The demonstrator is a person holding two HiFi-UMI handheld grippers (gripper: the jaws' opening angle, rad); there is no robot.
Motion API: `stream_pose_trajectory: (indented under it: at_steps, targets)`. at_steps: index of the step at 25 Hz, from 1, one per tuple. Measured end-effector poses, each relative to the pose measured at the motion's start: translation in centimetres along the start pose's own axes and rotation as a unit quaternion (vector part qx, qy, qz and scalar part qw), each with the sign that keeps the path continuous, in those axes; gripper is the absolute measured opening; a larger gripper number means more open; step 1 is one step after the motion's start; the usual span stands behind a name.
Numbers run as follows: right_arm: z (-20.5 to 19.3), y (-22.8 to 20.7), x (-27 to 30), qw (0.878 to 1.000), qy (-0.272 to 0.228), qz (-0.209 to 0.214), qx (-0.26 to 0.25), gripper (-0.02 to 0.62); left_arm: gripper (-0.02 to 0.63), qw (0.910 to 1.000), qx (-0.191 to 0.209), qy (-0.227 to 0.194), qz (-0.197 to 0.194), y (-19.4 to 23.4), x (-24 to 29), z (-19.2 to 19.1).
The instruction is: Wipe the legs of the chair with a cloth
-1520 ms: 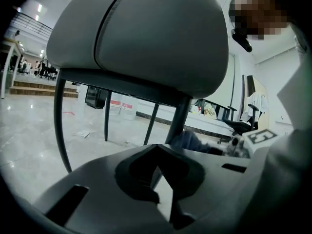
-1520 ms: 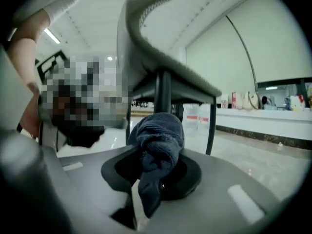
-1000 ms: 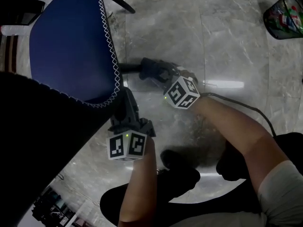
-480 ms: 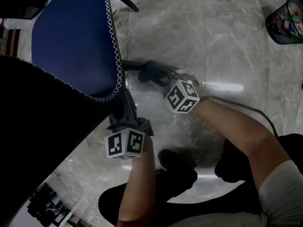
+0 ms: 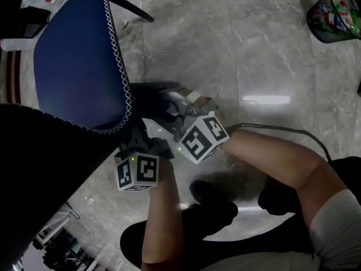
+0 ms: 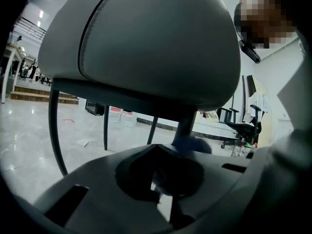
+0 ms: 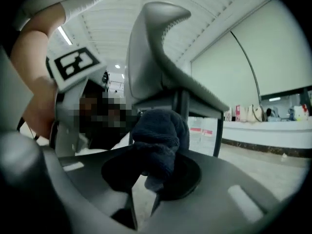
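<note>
The cloth (image 7: 158,140) is dark blue, thick-piled and bunched into a lump. The right gripper (image 7: 144,191) clamps its lower end, and the lump lies against a black chair leg (image 7: 181,104). The left gripper (image 6: 163,191), just left of it, has its jaws nearly together with nothing gripped. The head view shows the seat (image 5: 79,61) as blue on top. Both gripper views show its grey underside.

Chair (image 5: 73,61): upright on floor, blue seat top with white zigzag edge stitching, grey underside, thin dark legs (image 5: 131,8). Cloth (image 7: 160,138): dark navy, bunched into a wad, pinched in the right gripper (image 7: 142,196), lying against one leg just below the seat.
</note>
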State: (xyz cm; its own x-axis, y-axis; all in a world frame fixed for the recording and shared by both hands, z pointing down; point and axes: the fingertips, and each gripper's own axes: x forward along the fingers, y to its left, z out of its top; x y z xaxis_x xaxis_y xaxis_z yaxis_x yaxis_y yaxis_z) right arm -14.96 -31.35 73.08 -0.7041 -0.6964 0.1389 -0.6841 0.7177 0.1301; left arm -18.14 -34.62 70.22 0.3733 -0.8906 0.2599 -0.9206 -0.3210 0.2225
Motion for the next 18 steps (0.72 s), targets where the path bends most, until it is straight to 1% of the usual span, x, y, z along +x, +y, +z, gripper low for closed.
stream_pose_trajectory:
  at_steps: [2, 5, 7, 8, 10, 12, 15, 18]
  targets:
    - [-5.7, -0.2, -0.1, 0.998, 0.056, 0.0, 0.02, 0.072, 0.006, 0.9999, 0.005, 0.004, -0.009, -0.8, -0.1, -0.4]
    - [-13.8, -1.8, 0.1, 0.987, 0.148, -0.01, 0.057, 0.071, 0.006, 0.9996, 0.01, 0.015, -0.024, -2.0, 0.1, -1.2]
    - [-17.1, -2.5, 0.3, 0.979, 0.19, -0.011, 0.078, 0.071, 0.006, 0.9995, 0.01, 0.018, -0.024, -1.9, -0.2, -1.5]
    - [-17.5, -2.7, 0.4, 0.977, 0.199, -0.01, 0.081, 0.071, 0.006, 0.9996, 0.009, 0.018, -0.021, -1.7, -0.4, -1.5]
    - [-16.0, -2.9, 0.5, 0.979, 0.189, -0.007, 0.073, 0.069, 0.006, 0.9997, 0.008, 0.012, -0.018, -1.4, -0.7, -1.3]
    - [-12.5, -3.6, 0.4, 0.986, 0.152, -0.008, 0.061, 0.067, 0.006, 0.9998, 0.013, 0.007, -0.017, -1.3, -0.9, -0.9]
    - [-5.3, -4.9, -0.4, 0.997, 0.064, -0.008, 0.044, 0.066, 0.006, 0.9998, 0.017, 0.007, -0.01, -1.1, -1.3, -0.6]
    - [2.1, -6.5, -1.5, 0.999, -0.02, -0.019, 0.041, 0.064, 0.006, 0.9997, 0.017, 0.008, -0.014, -1.4, -1.0, -0.9]
